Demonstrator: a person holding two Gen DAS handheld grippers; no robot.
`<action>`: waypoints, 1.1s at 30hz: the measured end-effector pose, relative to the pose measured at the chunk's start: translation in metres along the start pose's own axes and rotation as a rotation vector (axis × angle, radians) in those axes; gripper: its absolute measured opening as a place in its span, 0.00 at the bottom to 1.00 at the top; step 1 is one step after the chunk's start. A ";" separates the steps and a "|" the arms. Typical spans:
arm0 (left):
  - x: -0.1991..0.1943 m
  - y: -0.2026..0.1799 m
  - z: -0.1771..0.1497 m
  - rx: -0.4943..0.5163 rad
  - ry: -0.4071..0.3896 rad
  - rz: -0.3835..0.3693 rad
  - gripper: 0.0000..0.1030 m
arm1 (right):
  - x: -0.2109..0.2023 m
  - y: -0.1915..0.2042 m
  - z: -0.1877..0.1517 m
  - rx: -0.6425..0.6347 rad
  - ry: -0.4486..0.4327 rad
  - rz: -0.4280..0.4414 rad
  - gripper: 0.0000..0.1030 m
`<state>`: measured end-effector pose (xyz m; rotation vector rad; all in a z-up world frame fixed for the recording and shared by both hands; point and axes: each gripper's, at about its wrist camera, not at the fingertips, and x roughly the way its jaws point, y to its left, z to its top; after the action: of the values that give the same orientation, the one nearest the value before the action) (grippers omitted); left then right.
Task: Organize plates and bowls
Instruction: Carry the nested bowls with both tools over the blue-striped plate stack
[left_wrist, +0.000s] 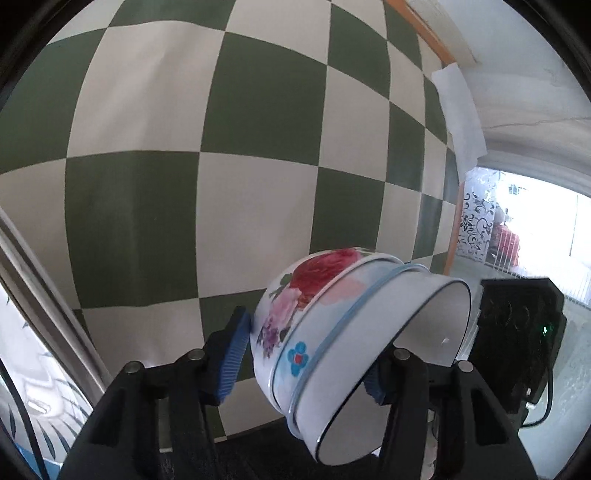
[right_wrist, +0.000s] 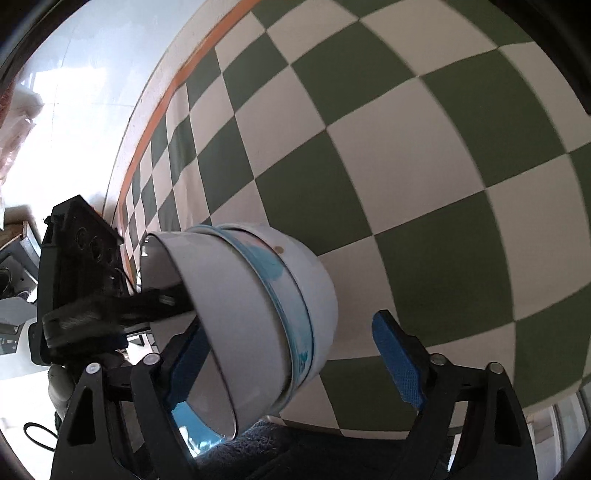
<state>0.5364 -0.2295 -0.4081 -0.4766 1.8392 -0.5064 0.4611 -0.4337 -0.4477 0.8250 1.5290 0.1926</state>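
Where the stacked bowls tilt, left hand-held gripper clamps them, right hand-held gripper spread around.

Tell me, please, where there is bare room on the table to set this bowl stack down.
The checkered tablecloth is bare ahead of the bowl stack, out to the orange table edge. It is crowded only between the two grippers, around the stack.

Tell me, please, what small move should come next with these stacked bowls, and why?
Probably close the right gripper gently: its fingers straddle the tilted bowls, one pad clearly apart, while only the left gripper pinches them over the dark mat.
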 end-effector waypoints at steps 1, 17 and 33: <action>-0.001 0.002 0.000 -0.004 -0.005 -0.010 0.48 | 0.005 0.000 0.002 0.001 0.010 0.009 0.76; -0.005 -0.008 -0.008 0.084 -0.078 0.057 0.46 | 0.017 -0.005 0.003 -0.025 0.014 0.074 0.57; -0.019 -0.008 -0.016 0.087 -0.150 0.066 0.46 | 0.001 0.002 0.000 -0.094 -0.007 0.083 0.51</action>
<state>0.5278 -0.2237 -0.3848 -0.3835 1.6766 -0.4911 0.4621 -0.4318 -0.4472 0.8140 1.4690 0.3200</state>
